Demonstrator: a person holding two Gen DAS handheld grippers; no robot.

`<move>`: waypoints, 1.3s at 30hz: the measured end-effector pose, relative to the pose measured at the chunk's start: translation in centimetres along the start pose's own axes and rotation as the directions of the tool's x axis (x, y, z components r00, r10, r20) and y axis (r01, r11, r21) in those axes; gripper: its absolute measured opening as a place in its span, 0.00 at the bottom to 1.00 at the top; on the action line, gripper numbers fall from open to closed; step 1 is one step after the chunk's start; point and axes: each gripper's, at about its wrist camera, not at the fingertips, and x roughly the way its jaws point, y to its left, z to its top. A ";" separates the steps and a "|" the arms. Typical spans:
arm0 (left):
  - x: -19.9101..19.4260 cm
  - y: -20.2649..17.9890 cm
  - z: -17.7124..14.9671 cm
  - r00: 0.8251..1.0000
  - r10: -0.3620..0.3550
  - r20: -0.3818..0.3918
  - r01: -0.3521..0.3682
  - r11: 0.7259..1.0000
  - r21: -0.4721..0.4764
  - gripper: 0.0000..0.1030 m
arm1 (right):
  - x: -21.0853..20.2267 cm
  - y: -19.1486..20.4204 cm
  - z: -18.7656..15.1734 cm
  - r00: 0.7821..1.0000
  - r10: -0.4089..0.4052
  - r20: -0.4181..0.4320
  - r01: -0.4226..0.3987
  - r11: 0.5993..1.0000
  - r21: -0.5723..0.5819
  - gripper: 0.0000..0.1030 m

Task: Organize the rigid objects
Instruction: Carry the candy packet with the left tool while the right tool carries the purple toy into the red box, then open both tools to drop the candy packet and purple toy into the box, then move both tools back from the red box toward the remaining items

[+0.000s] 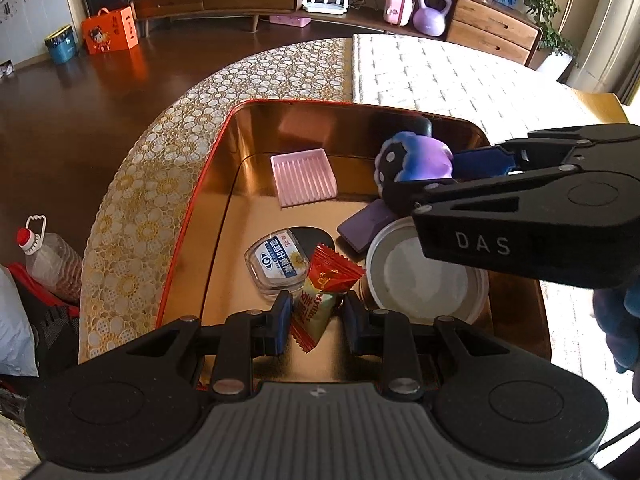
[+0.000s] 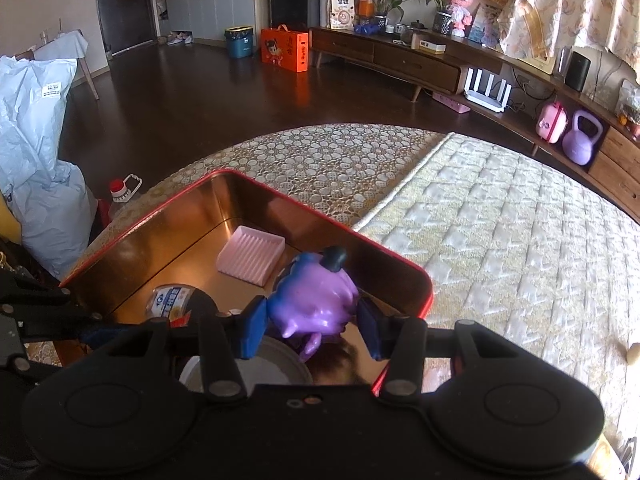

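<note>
A red tin box with a gold inside [image 1: 224, 128] [image 2: 192, 220] sits on the table. My left gripper [image 1: 316, 316] is over its near edge, with a red and green candy wrapper [image 1: 320, 296] between its open fingers; the pads stand a little apart from it. My right gripper [image 2: 314, 326] is over the box with a purple and blue toy figure [image 2: 316, 300] [image 1: 416, 158] between its fingers; a gap shows at each pad. In the box lie a pink ridged tray [image 1: 303, 176] [image 2: 250, 258], a clear case with a blue label [image 1: 276, 266], a purple block [image 1: 366, 224] and a white round lid [image 1: 424, 276].
The table has a gold lace cloth [image 1: 160, 184] and a white quilted mat [image 2: 500, 248]. An oil bottle [image 1: 48, 260] stands on the floor at the left. A wooden cabinet [image 2: 400, 60] lines the far wall.
</note>
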 end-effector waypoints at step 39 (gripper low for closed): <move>-7.7 -3.4 -1.7 0.988 0.018 0.151 -0.023 0.999 0.029 0.66 | -14.2 -2.9 -4.9 0.976 0.107 0.188 -0.136 0.980 0.146 0.69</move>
